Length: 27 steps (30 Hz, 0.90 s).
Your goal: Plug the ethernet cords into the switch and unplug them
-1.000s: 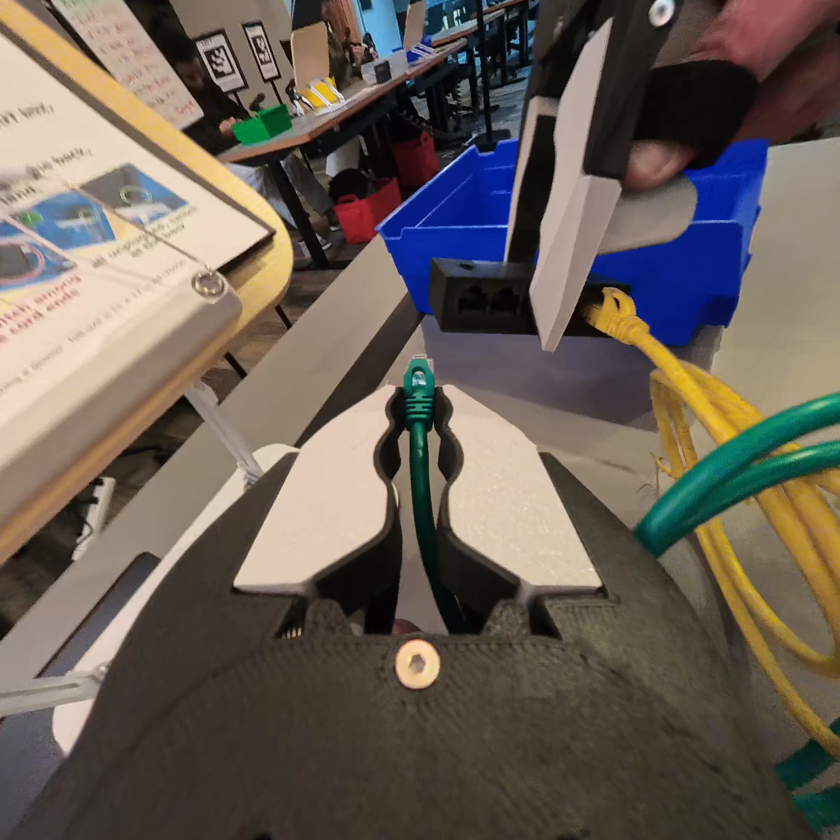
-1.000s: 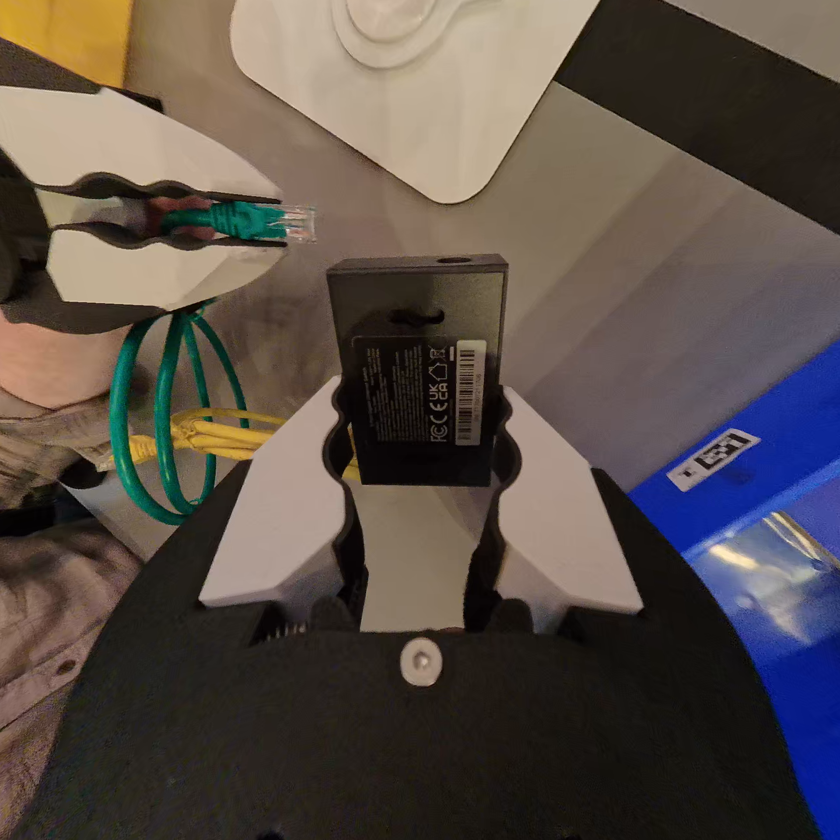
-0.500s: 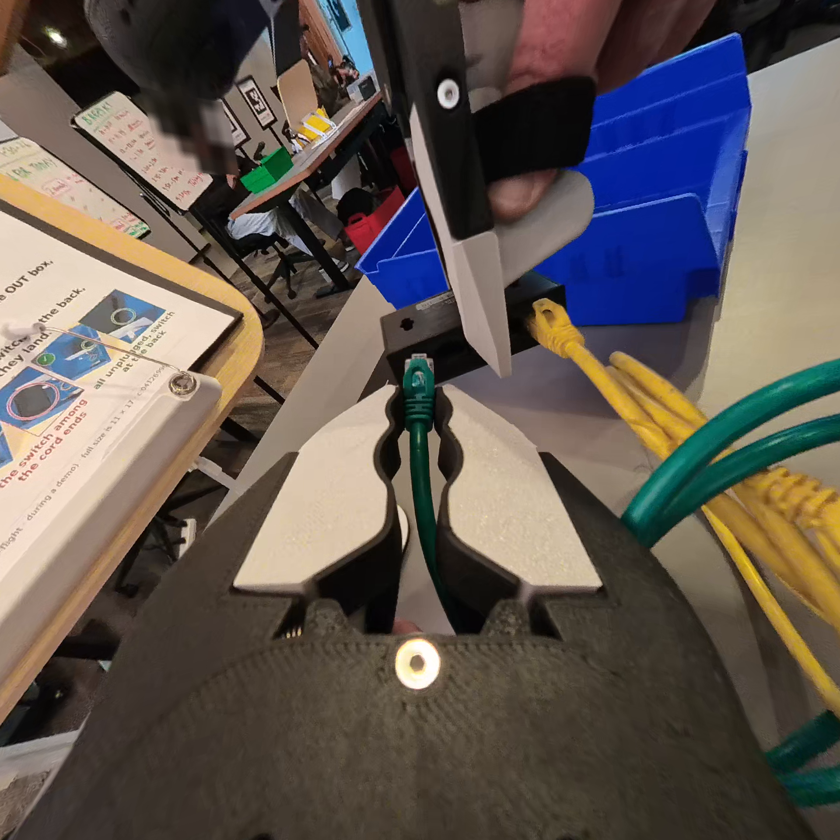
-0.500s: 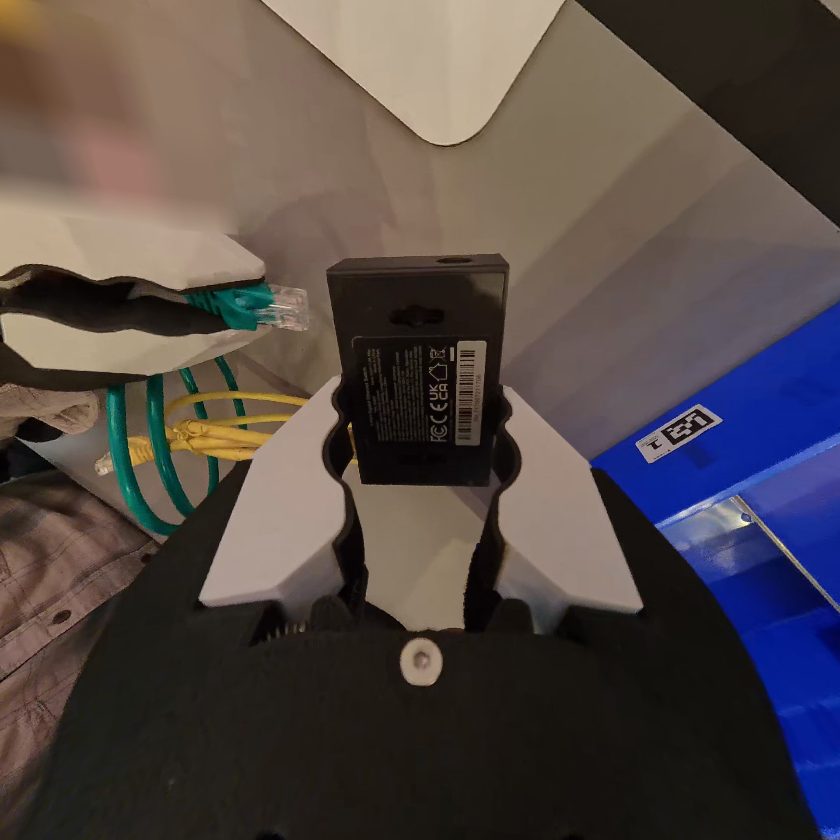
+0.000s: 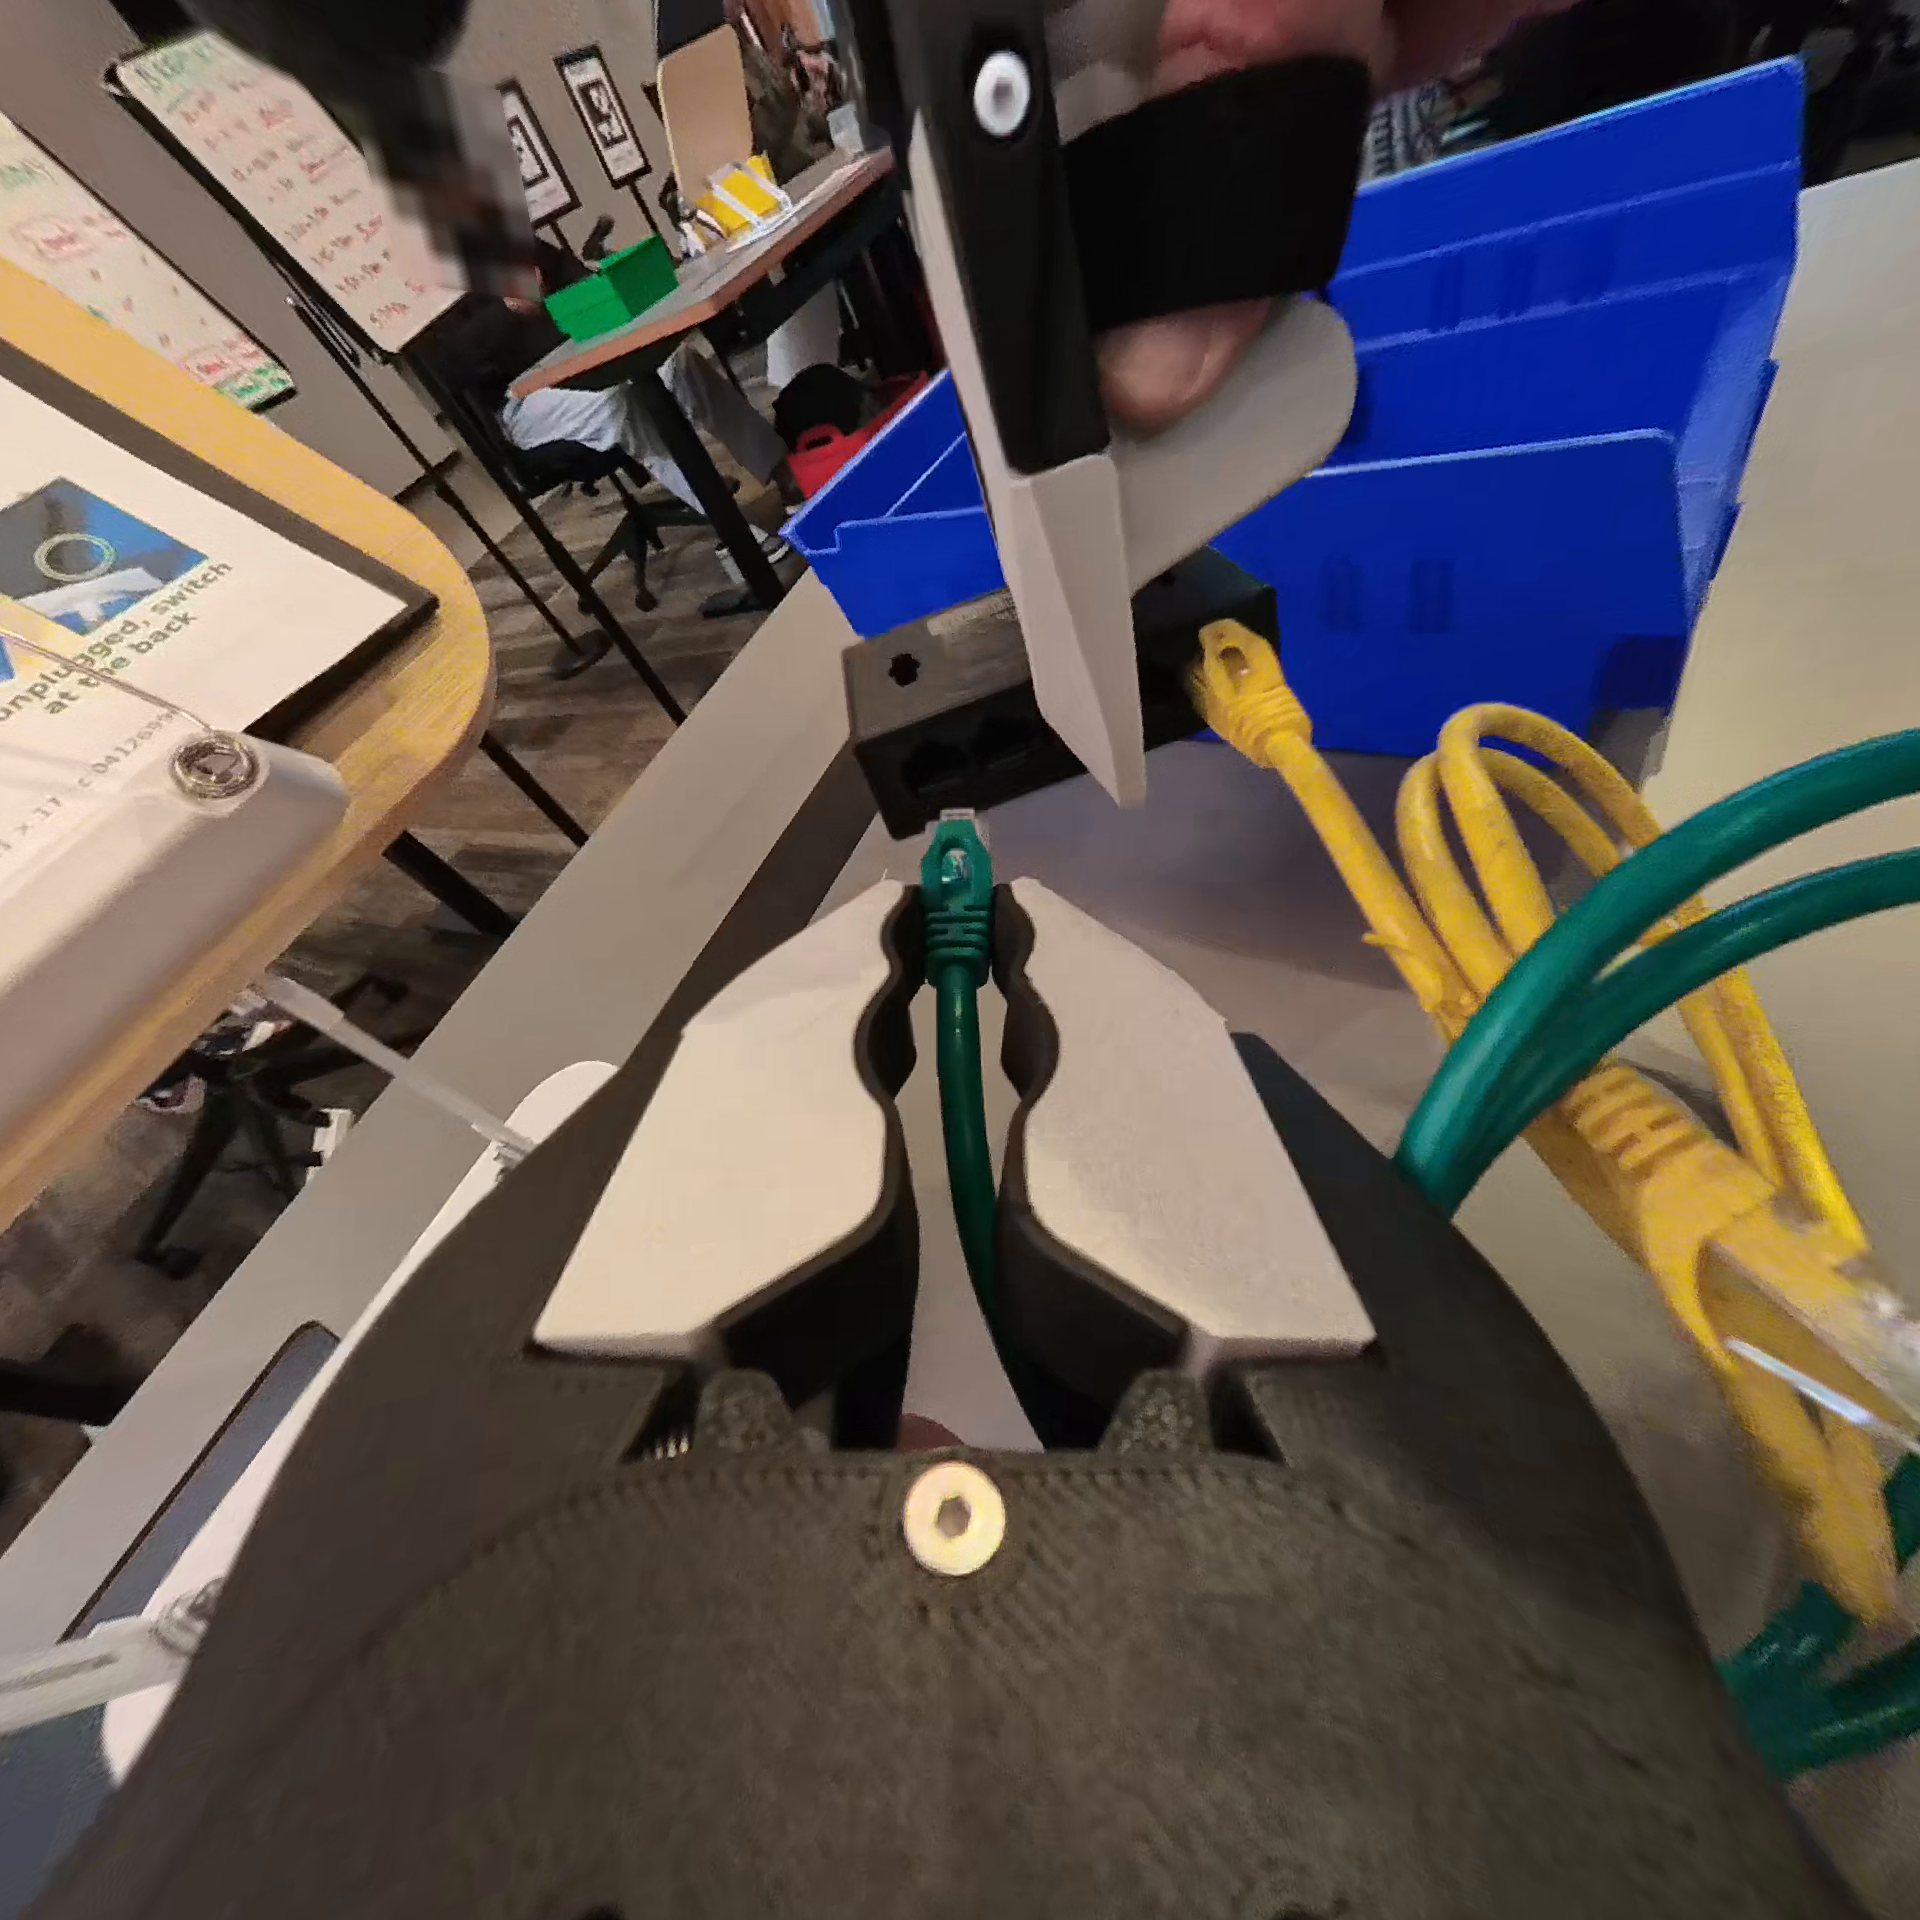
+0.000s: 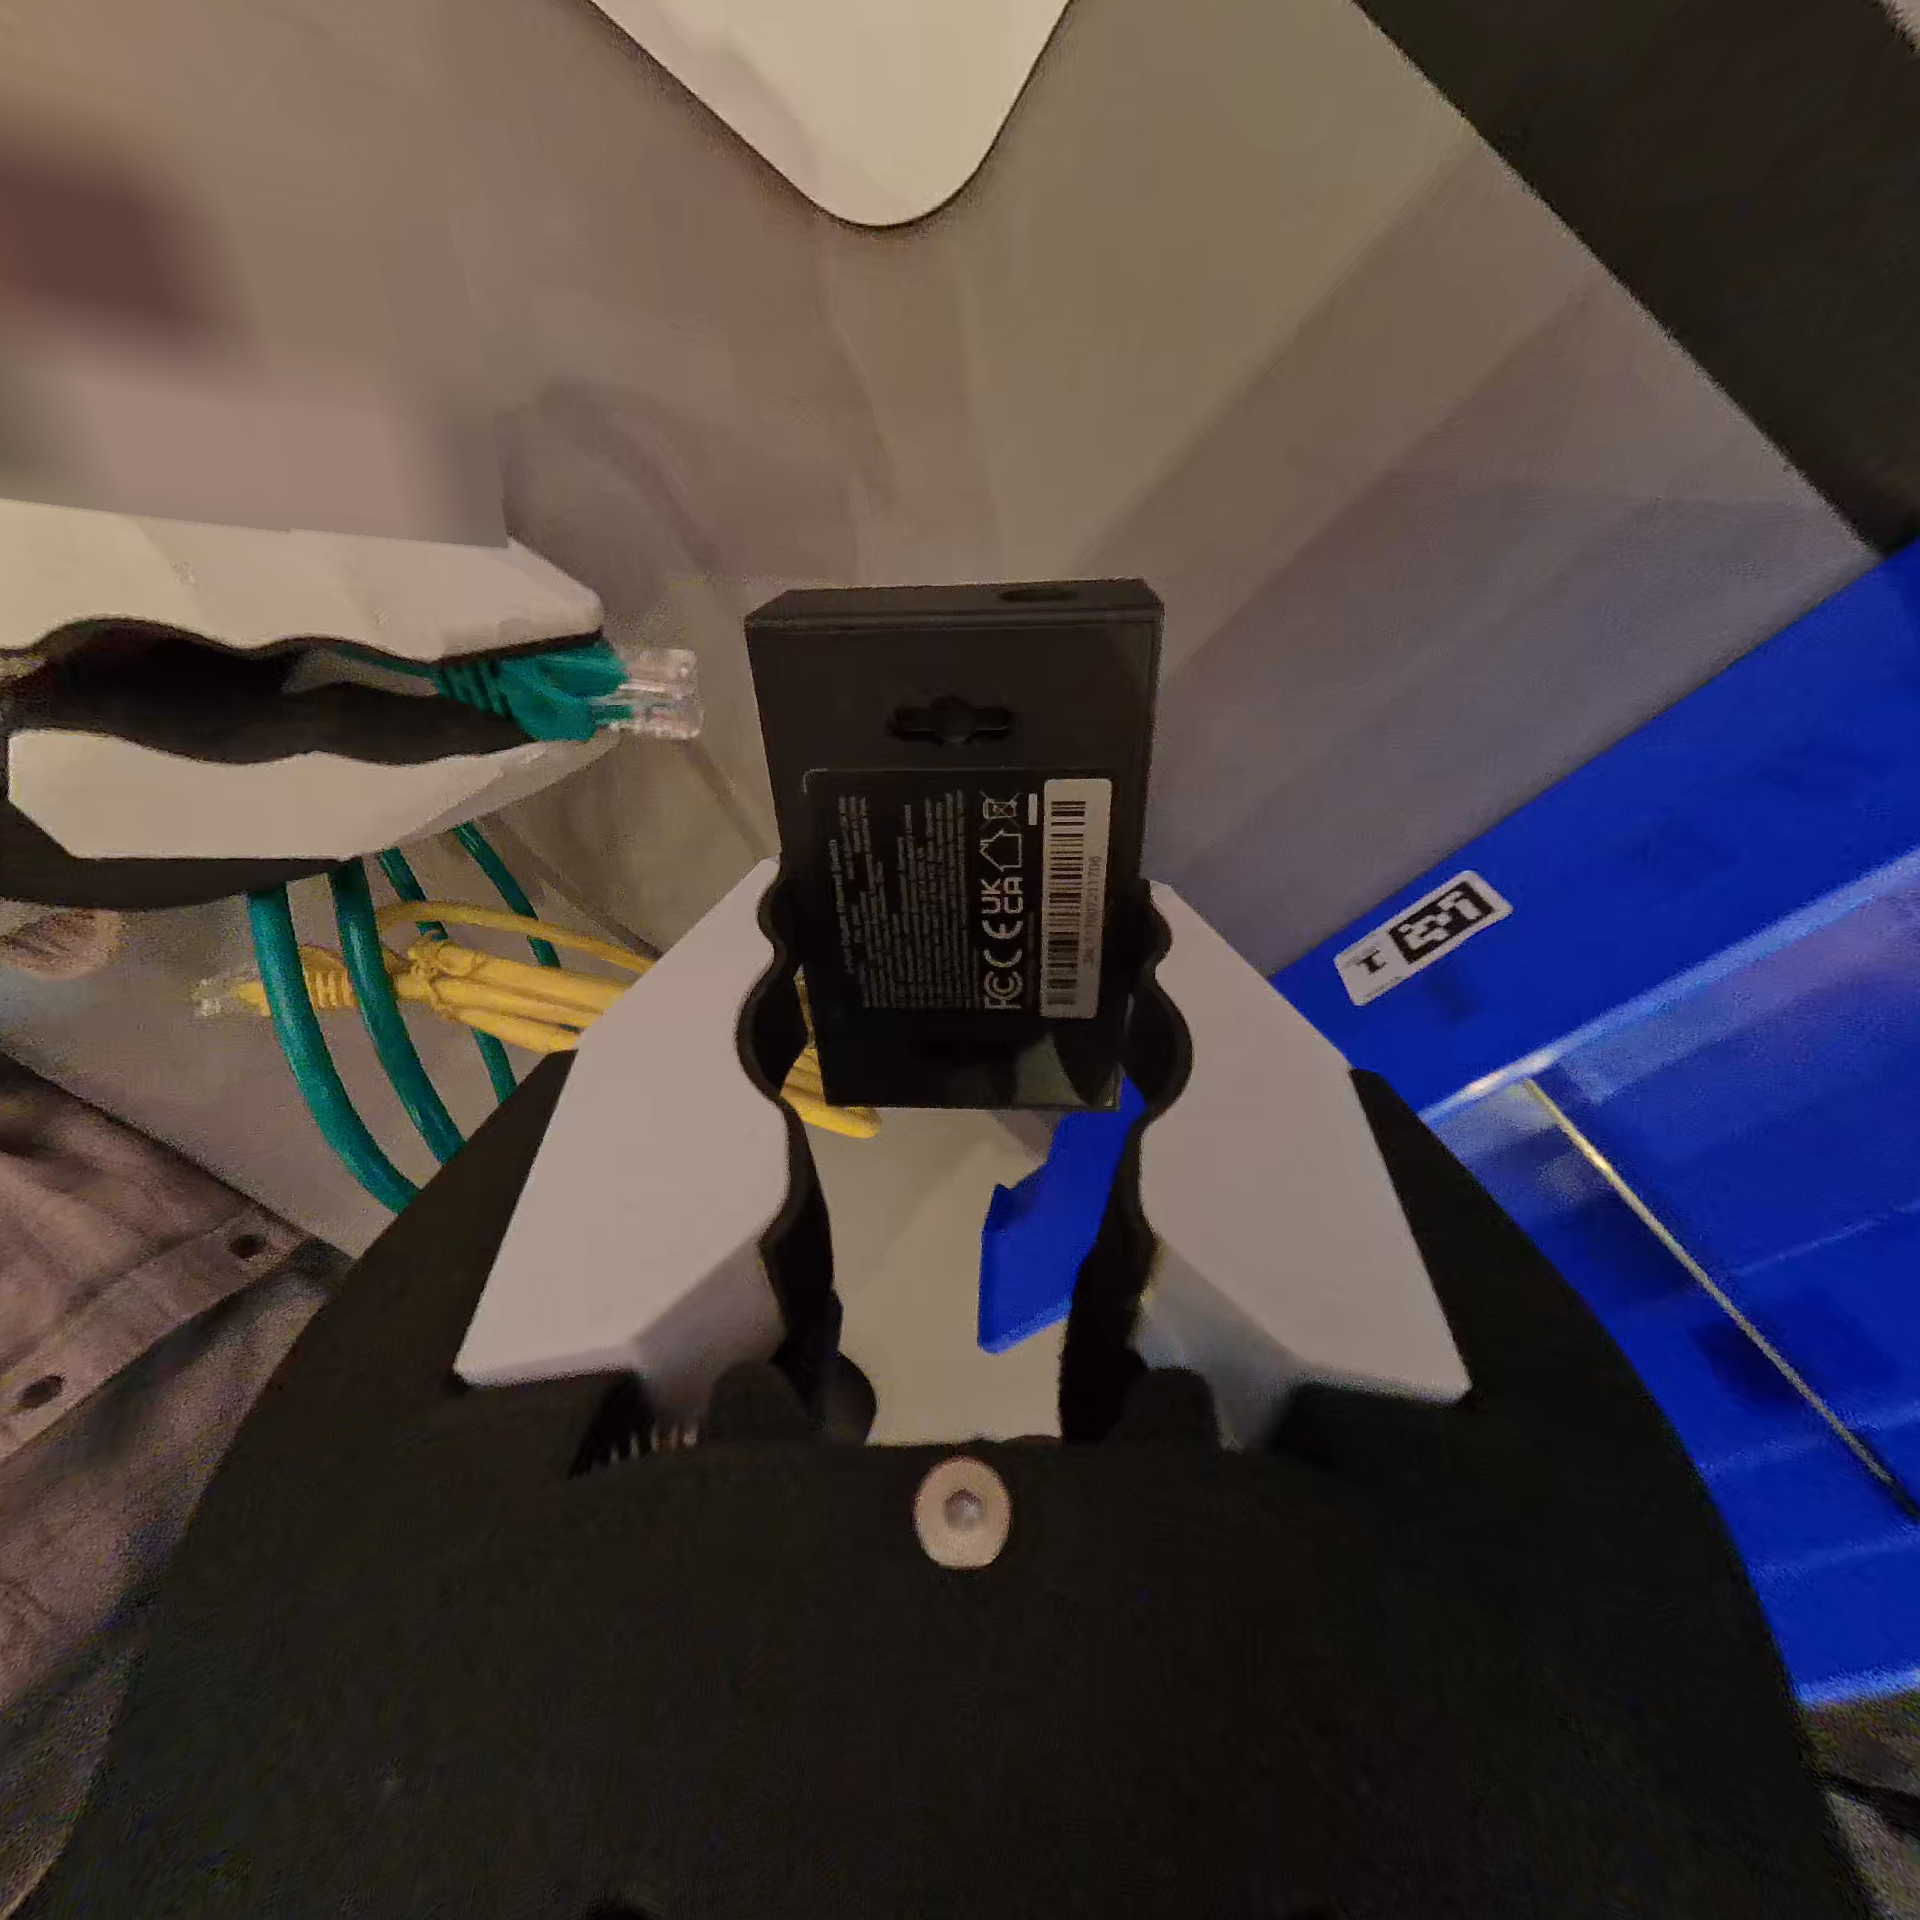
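My left gripper (image 5: 957, 896) is shut on the green ethernet cord's plug (image 5: 956, 883), whose clear tip sits just below the open ports of the black switch (image 5: 966, 743). My right gripper (image 6: 956, 925) is shut on the switch (image 6: 956, 821) and holds it above the grey table. In the right wrist view the green plug (image 6: 582, 691) points at the switch's left side, a small gap away, held by the left gripper (image 6: 561, 707). A yellow cord (image 5: 1247, 696) is plugged into the switch's right end. The right gripper's finger (image 5: 1070, 582) crosses in front of the switch.
Blue bins (image 5: 1507, 436) stand right behind the switch. Loops of yellow cord (image 5: 1558, 987) and green cord (image 5: 1662, 935) lie on the table (image 5: 1195, 862) at right. A wooden board with an instruction sheet (image 5: 208, 623) is at left. A white pad (image 6: 862, 94) lies beyond.
The green plug has moved closer to the switch's ports; the switch has been tilted so its port face points toward the plug. Both grips are unchanged.
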{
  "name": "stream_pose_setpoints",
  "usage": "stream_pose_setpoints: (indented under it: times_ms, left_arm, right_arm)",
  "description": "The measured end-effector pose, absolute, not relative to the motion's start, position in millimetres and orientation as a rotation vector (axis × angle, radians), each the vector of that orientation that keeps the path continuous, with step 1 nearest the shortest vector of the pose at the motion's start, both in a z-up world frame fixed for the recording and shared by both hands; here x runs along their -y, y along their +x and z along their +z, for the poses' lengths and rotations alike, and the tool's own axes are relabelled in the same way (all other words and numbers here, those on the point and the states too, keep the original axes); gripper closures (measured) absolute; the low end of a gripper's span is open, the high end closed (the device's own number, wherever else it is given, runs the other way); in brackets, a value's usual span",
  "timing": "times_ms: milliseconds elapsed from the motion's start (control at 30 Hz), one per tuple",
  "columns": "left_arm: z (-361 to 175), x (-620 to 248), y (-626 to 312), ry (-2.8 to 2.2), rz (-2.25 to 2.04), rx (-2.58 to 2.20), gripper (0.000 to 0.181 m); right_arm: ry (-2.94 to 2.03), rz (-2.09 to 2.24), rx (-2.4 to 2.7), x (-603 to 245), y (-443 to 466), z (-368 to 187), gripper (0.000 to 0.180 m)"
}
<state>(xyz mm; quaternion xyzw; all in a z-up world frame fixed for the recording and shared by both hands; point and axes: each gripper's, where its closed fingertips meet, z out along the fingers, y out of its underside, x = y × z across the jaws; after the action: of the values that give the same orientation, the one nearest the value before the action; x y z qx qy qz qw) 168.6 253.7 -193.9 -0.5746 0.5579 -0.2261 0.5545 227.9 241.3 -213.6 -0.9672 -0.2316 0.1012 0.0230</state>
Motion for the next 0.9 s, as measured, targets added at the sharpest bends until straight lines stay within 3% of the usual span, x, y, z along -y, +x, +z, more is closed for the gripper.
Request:
stream_pose_setpoints:
  times_ms: [300, 700, 900]
  left_arm:
    - [-173, -254, 164, -1.373, -0.567, -1.257, 0.168]
    - [-173, -253, 169, -1.455, -0.569, -1.222, 0.168]
    - [-155, -257, 163, -1.511, -0.760, -1.040, 0.168]
  right_arm:
    - [-3.034, 0.312, 0.746, -231, 234, -190, 0.119]
    - [-3.094, 0.335, 0.710, -237, 231, -201, 0.119]
    - [-3.069, 0.348, 0.684, -243, 231, -193, 0.119]
